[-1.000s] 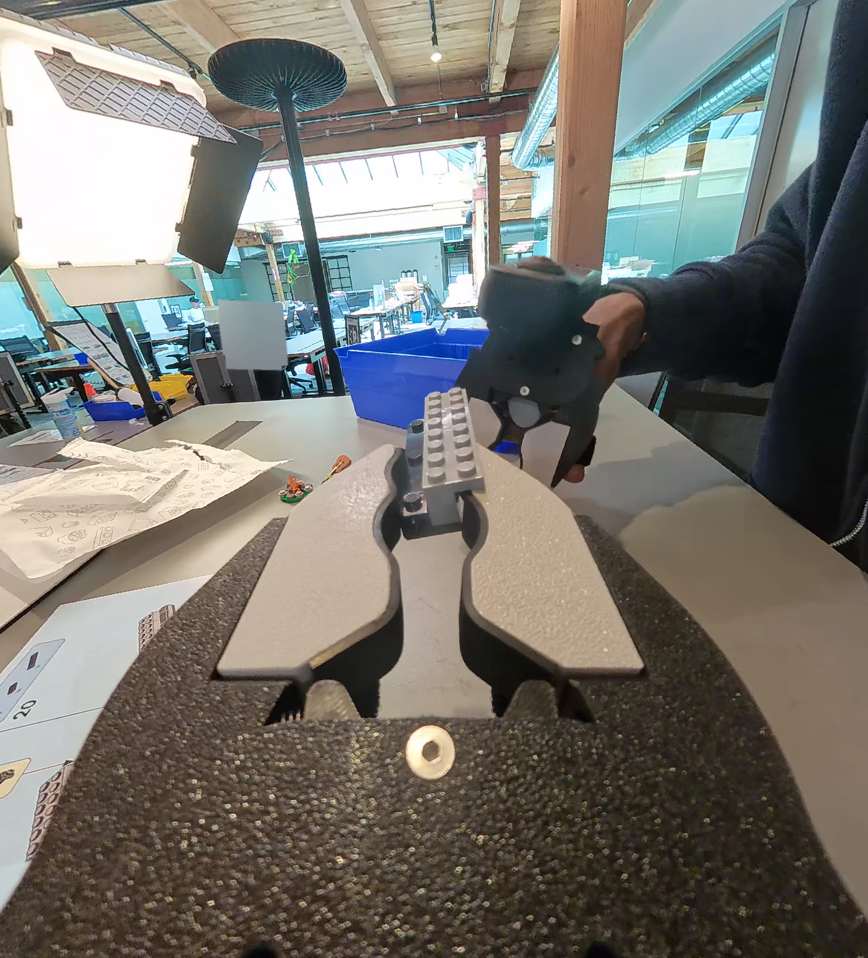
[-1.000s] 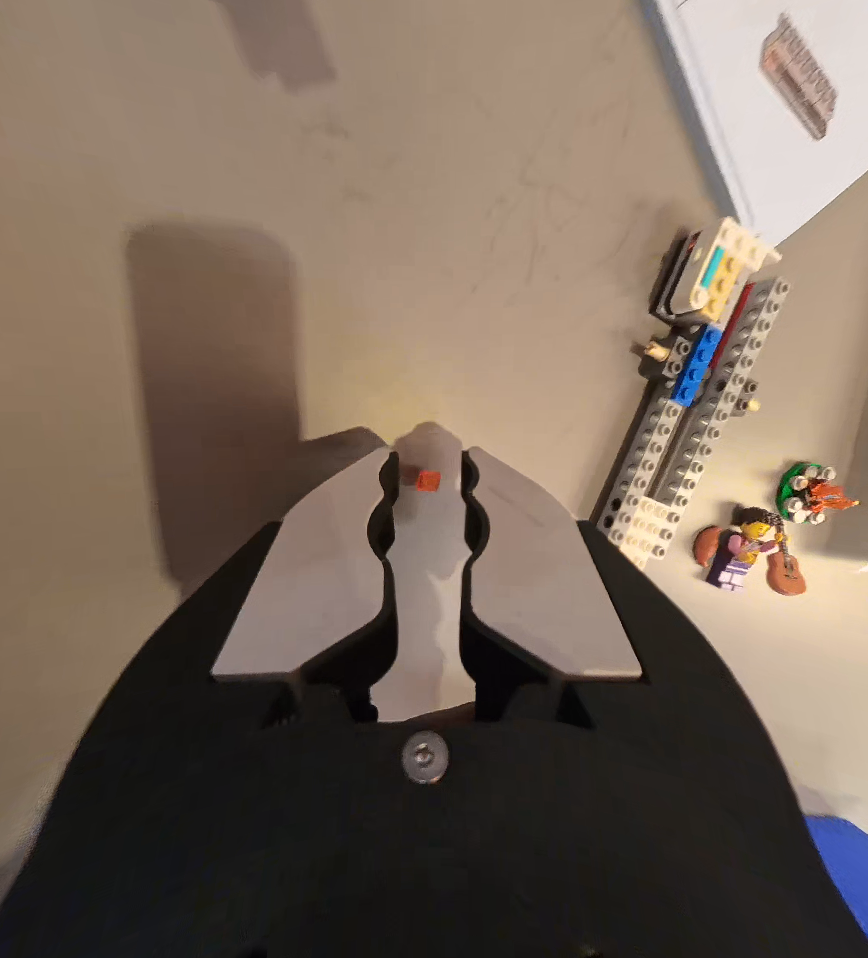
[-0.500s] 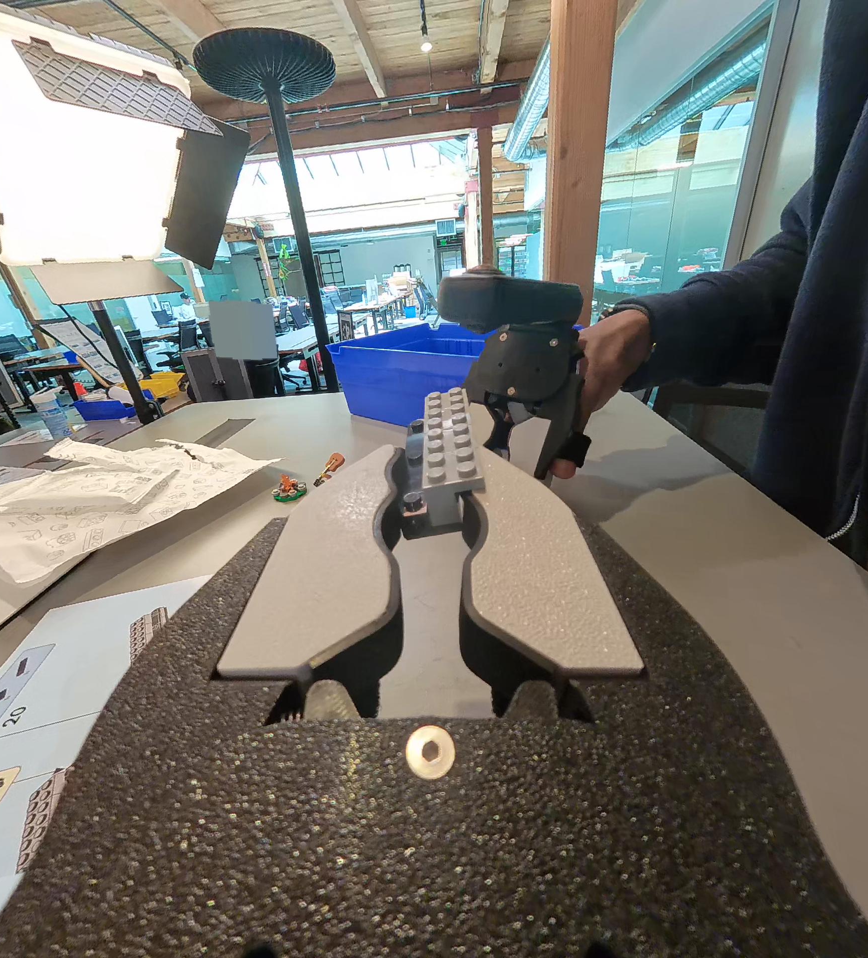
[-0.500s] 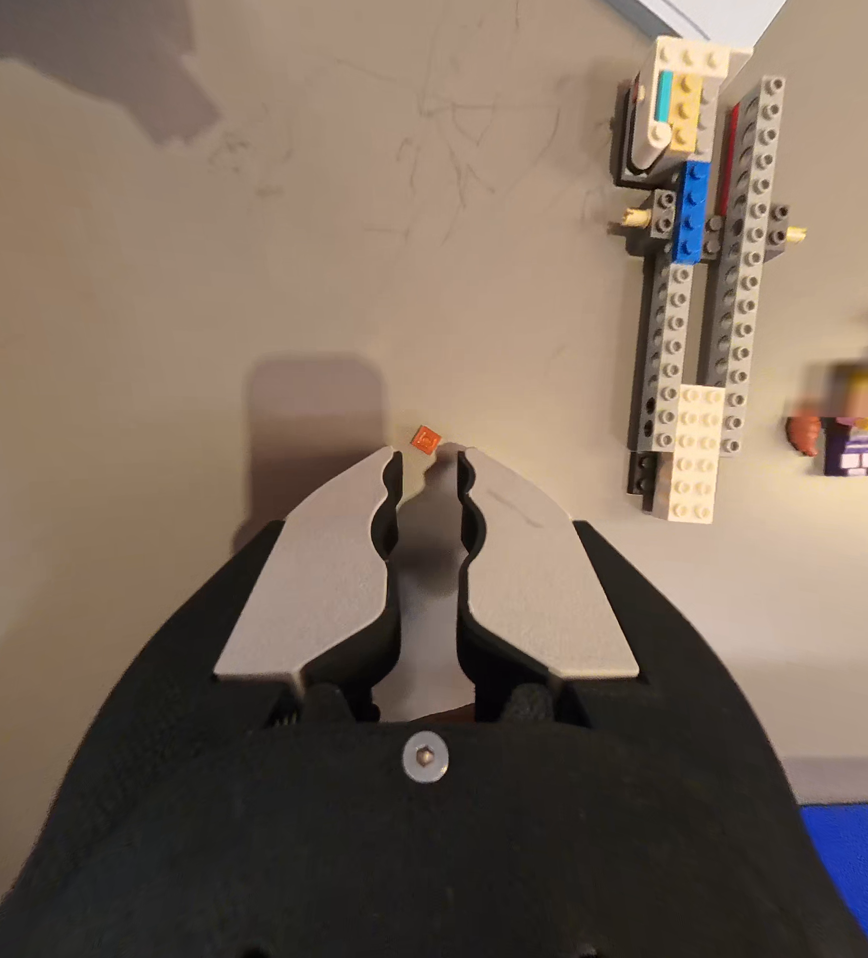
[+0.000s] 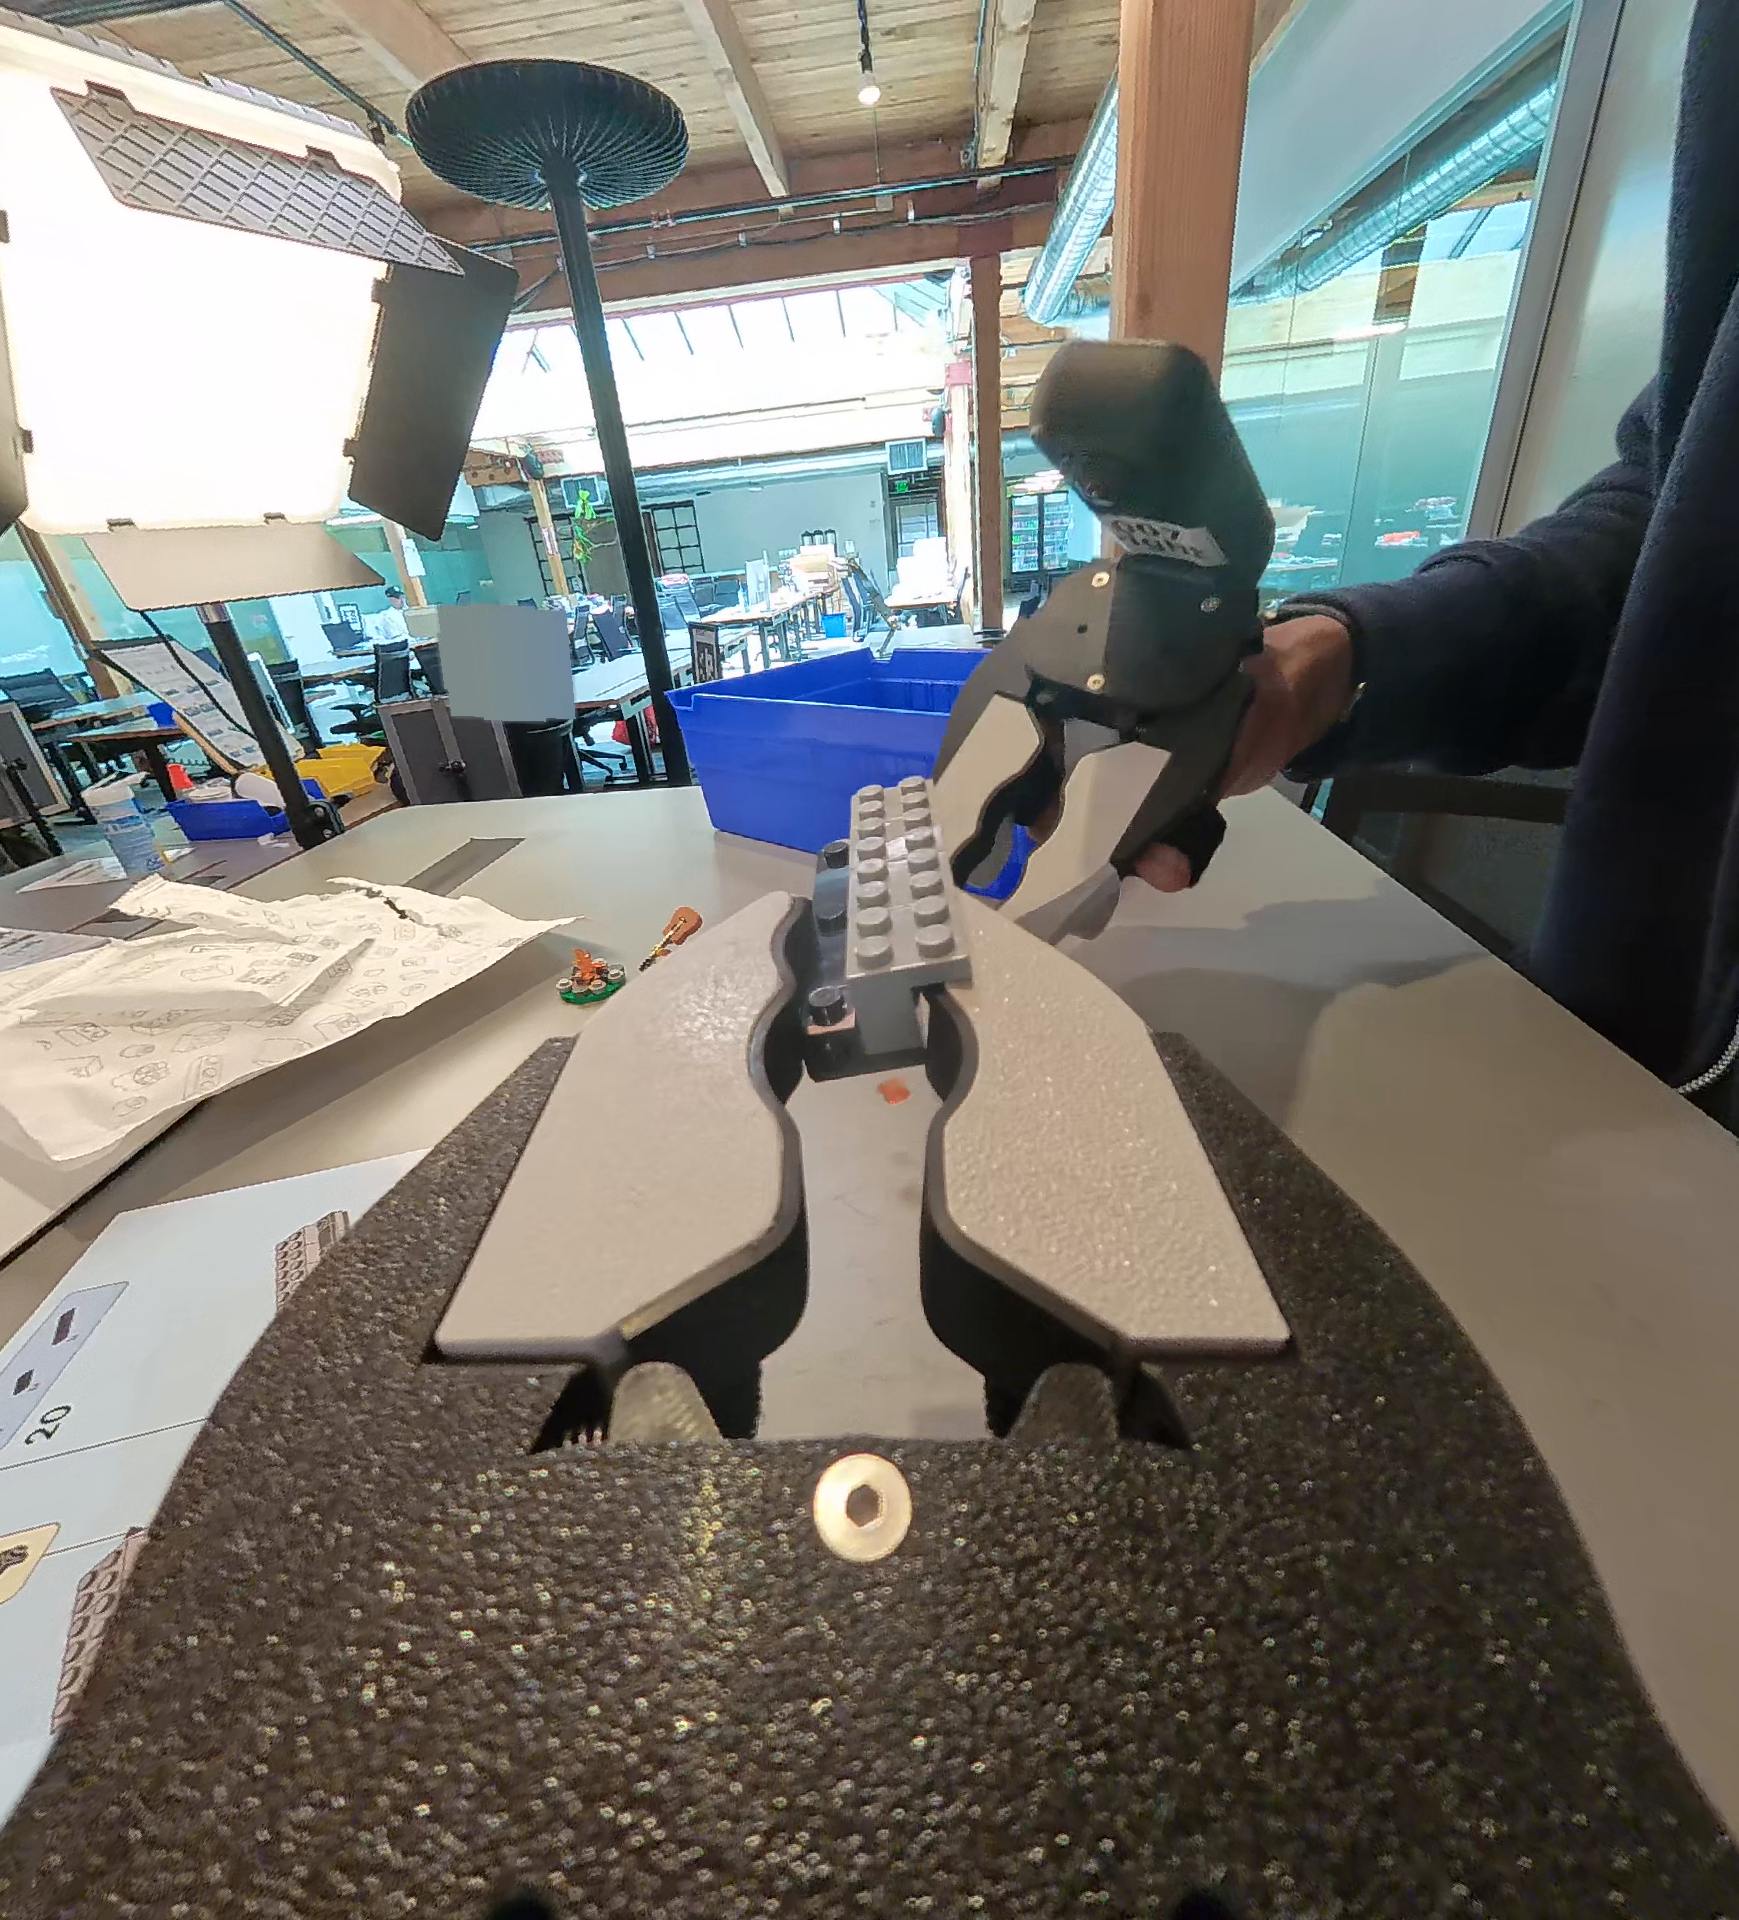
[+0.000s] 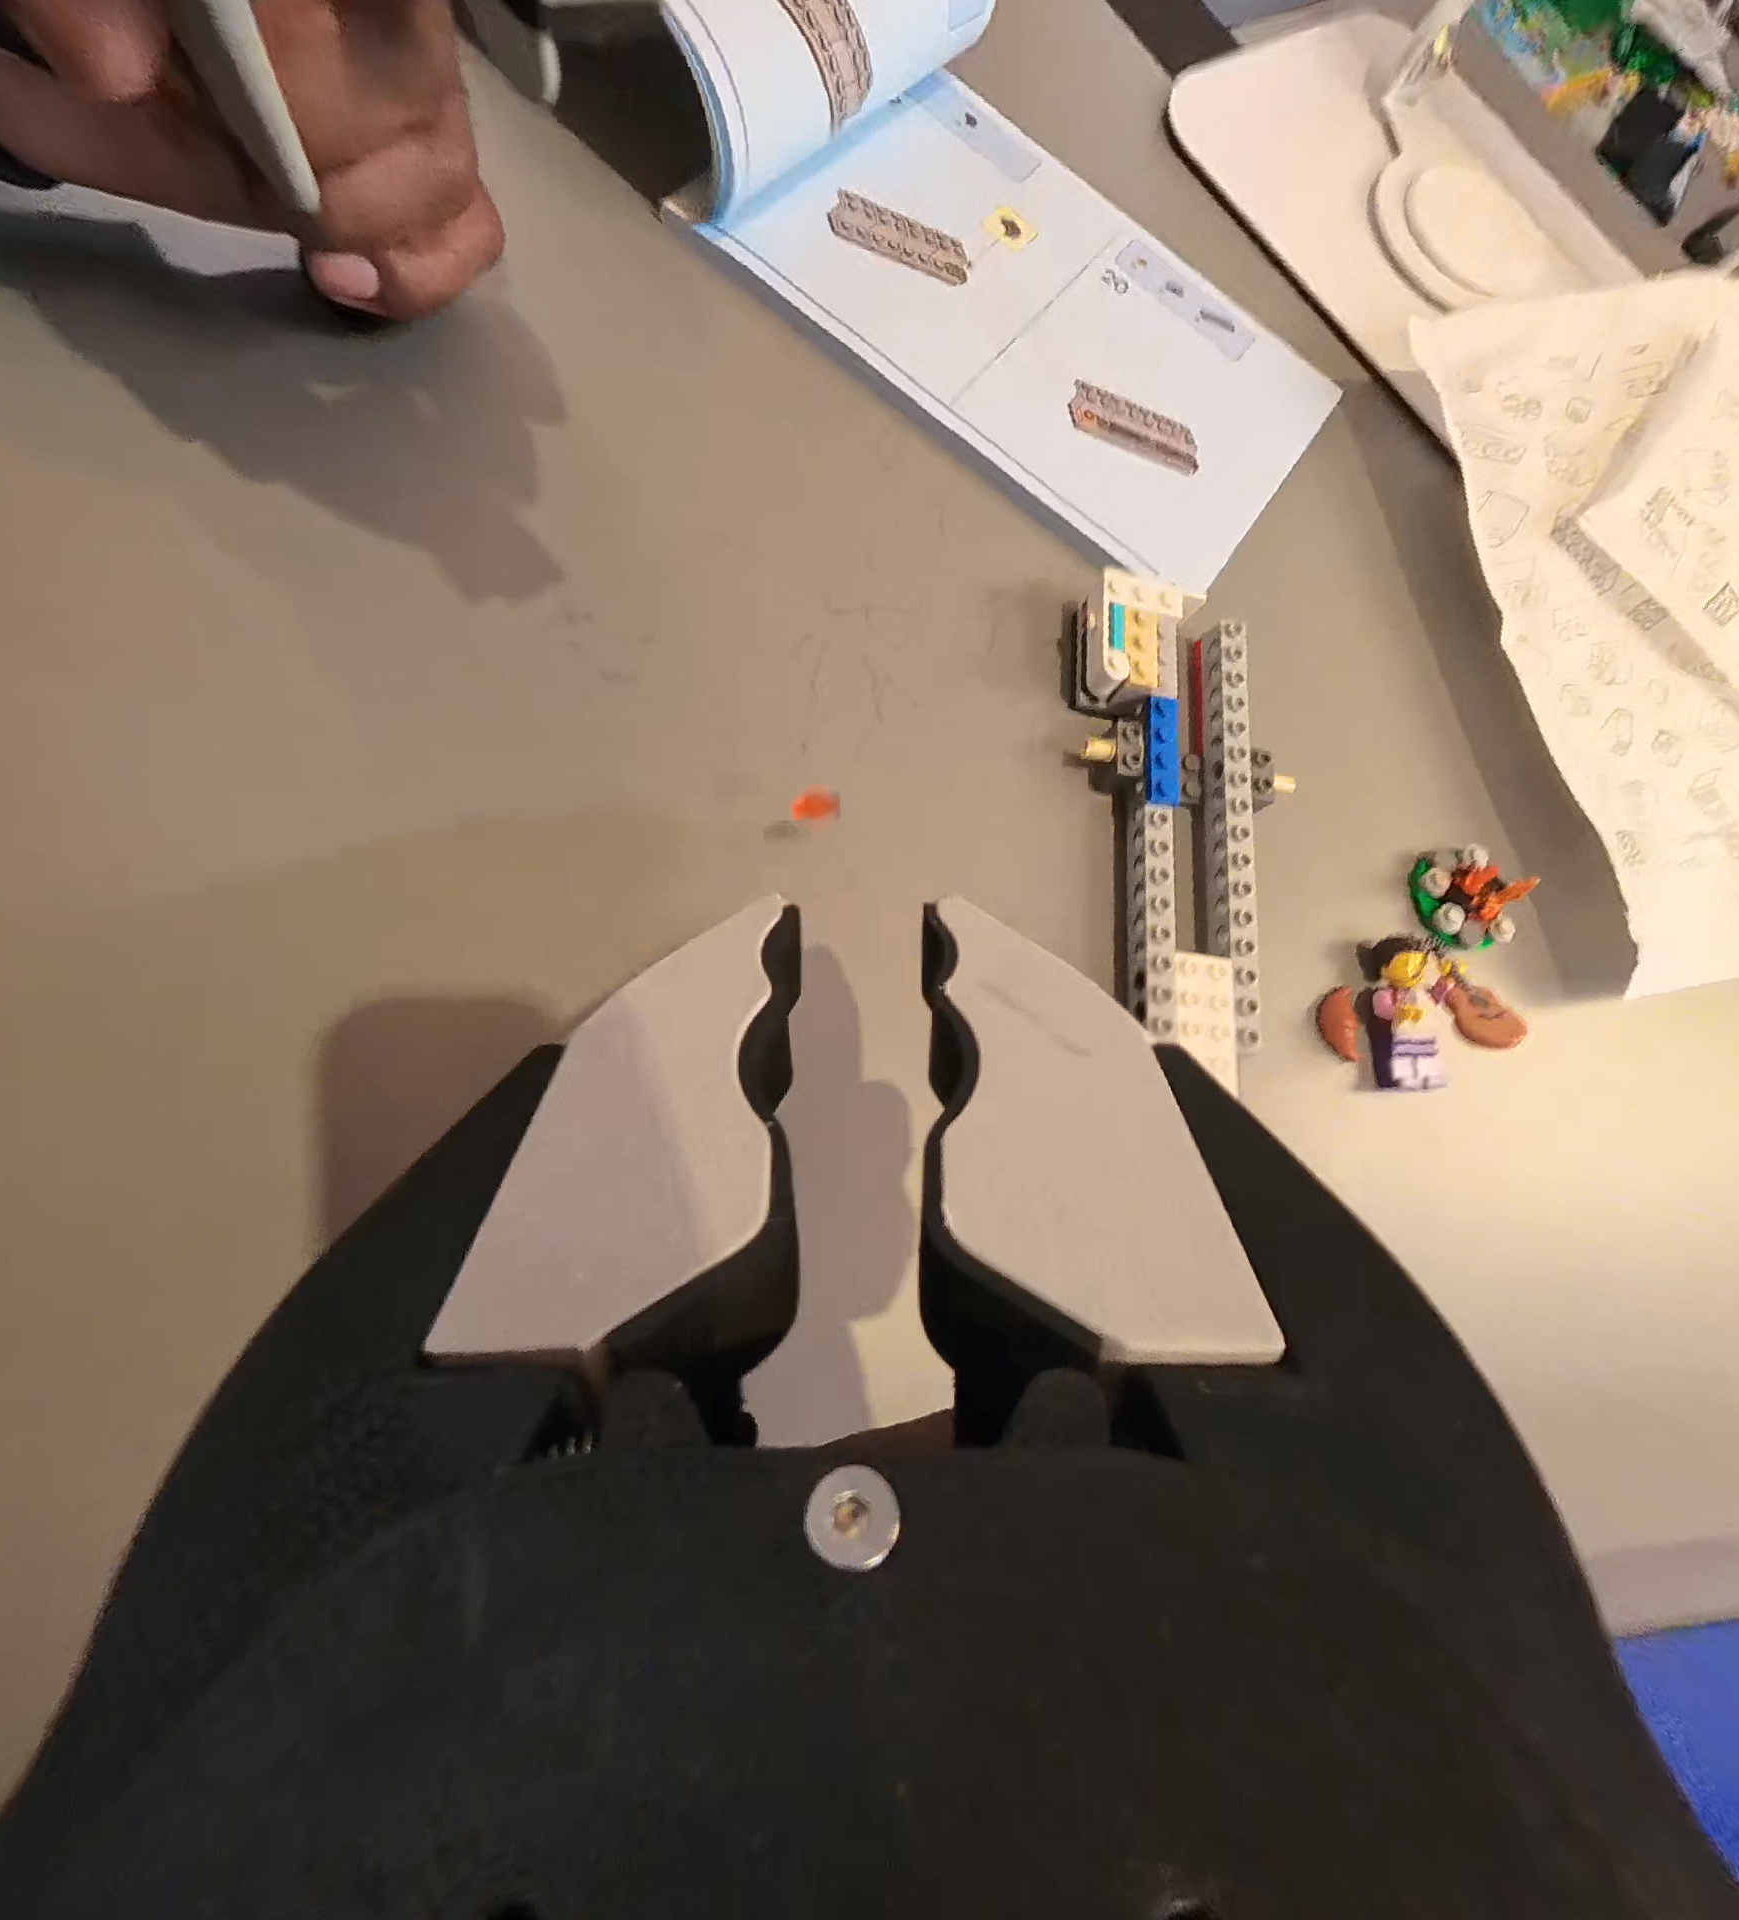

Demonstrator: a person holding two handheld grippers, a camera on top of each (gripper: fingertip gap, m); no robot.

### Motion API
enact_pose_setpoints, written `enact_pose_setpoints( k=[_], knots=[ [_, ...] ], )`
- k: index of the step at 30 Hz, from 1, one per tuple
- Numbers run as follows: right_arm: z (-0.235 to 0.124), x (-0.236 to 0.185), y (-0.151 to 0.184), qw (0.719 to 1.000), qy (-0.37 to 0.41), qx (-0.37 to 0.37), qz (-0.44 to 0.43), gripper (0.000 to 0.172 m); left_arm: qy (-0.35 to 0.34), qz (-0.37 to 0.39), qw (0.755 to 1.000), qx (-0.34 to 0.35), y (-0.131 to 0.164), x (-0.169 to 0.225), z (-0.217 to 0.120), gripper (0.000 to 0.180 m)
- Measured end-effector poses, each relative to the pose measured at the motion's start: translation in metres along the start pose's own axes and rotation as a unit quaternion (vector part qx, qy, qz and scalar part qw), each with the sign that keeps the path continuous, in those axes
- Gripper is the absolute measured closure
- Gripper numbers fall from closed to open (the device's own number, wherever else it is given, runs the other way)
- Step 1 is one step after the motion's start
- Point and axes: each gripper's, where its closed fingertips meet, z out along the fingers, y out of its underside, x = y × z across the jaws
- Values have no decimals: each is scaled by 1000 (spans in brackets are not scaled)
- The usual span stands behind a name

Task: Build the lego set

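left gripper is clamping a stiff, light grey brick assembly low on its sides; right gripper is hanging open near a tiny orange piece.

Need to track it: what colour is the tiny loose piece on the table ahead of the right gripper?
Orange, clearest in the right wrist view.

Left hand-held gripper clamps a grey brick assembly; right hand-held gripper hangs parted, bare.

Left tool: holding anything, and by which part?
Yes: the left tool grips a grey brick assembly by its near lower end.
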Motion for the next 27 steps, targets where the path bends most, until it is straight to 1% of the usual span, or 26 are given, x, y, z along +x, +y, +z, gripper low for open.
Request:
enact_pose_setpoints(
  k=[3,7,11,14,17,19,22,24,27],
  knots=[
    [6,-3,12,999,-8,-10,32,149,-13,3,1000,1,0,-4,-1,162],
    [18,-8,11,998,-11,-7,62,150,-46,-3,999,16,-5,-15,-4,161],
    [39,-12,-2,997,-23,4,70,151,-102,-2,994,32,-14,-32,-15,161],
    [57,-15,-18,998,-39,18,56,152,-145,-7,989,38,-17,-47,-26,162],
    [80,-15,-30,998,-53,16,35,151,-158,-18,987,27,-14,-55,-32,162],
    [92,-17,-37,997,-68,15,18,151,-147,-9,989,2,-8,-53,-33,162],
    [106,-19,-42,996,-90,4,-26,151,-112,6,993,-39,3,-44,-32,162],
    [112,-19,-43,993,-104,-4,-50,151,-87,7,995,-43,4,-38,-33,162],
    [117,-19,-46,991,-117,-5,-60,152,-56,11,997,-42,4,-30,-36,162]
  ],
)
